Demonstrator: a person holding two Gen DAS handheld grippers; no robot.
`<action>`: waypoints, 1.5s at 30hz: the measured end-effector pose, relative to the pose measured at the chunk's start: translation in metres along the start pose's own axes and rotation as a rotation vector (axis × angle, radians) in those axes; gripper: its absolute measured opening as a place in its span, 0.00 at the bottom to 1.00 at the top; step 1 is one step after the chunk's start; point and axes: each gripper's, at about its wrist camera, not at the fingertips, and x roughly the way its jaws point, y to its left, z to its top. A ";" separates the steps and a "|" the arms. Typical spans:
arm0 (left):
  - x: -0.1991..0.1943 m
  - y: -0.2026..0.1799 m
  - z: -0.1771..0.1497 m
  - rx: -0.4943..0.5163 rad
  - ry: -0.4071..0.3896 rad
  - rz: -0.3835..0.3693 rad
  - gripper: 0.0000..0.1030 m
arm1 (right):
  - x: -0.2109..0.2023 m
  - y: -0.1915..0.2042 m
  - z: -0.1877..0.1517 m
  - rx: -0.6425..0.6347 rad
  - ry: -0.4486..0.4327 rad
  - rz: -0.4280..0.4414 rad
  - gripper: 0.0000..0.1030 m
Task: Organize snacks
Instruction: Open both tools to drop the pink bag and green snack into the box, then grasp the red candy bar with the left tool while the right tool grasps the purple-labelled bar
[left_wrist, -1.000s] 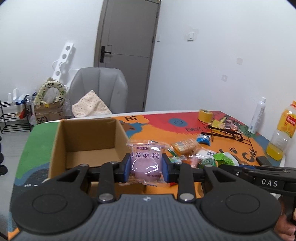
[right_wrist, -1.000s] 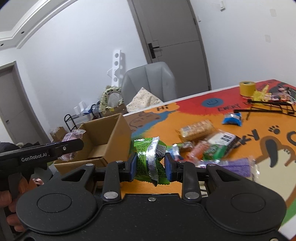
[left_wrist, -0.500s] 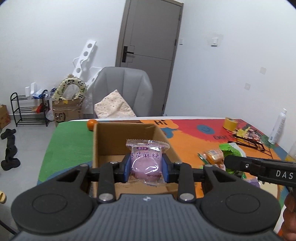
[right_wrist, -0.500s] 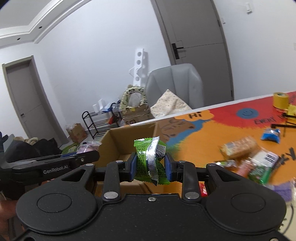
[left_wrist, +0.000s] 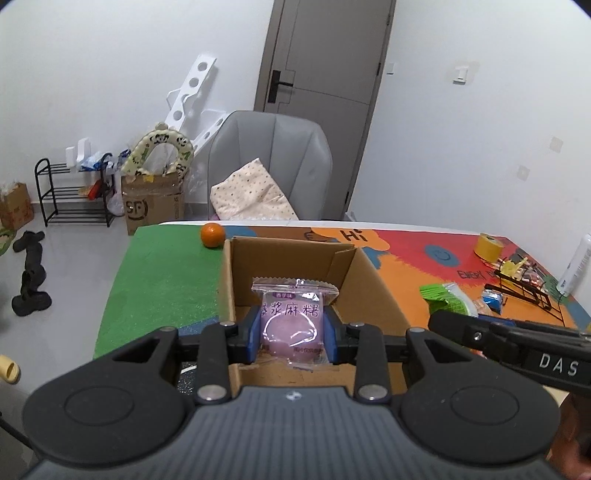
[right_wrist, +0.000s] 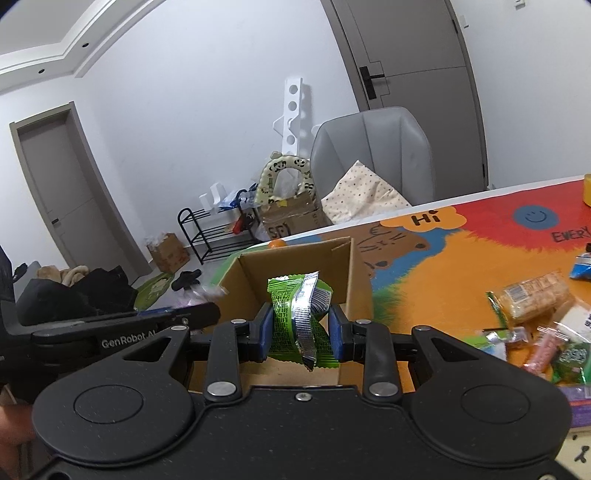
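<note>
- The left gripper (left_wrist: 293, 334) pinches a clear packet with a purple cake (left_wrist: 291, 325) between its blue pads, held upright over the open cardboard box (left_wrist: 373, 284).
- The right gripper (right_wrist: 301, 330) squeezes a crumpled green and silver wrapper (right_wrist: 299, 317) between its pads, also above the box (right_wrist: 354, 280).
- In the left view the right gripper's dark body (left_wrist: 517, 345) reaches in from the right edge, its green wrapper (left_wrist: 445, 297) showing just past it.
- An orange (left_wrist: 212, 235) lies on the green part of the mat (left_wrist: 166, 280), just beyond the box's far left corner.
- More snacks (right_wrist: 532, 299) lie loose on the orange part of the mat, right of the box.
- A grey chair (left_wrist: 271, 162) with a spotted cushion stands behind the table.
</note>
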 end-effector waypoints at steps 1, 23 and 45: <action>0.002 0.001 0.001 -0.007 0.006 -0.002 0.32 | 0.001 0.001 0.001 0.001 0.000 0.001 0.28; -0.015 -0.017 -0.016 -0.047 0.024 0.036 0.88 | -0.043 -0.060 -0.021 0.201 -0.045 -0.065 0.97; -0.038 -0.121 -0.043 0.076 0.005 -0.047 0.93 | -0.135 -0.143 -0.065 0.282 -0.072 -0.173 1.00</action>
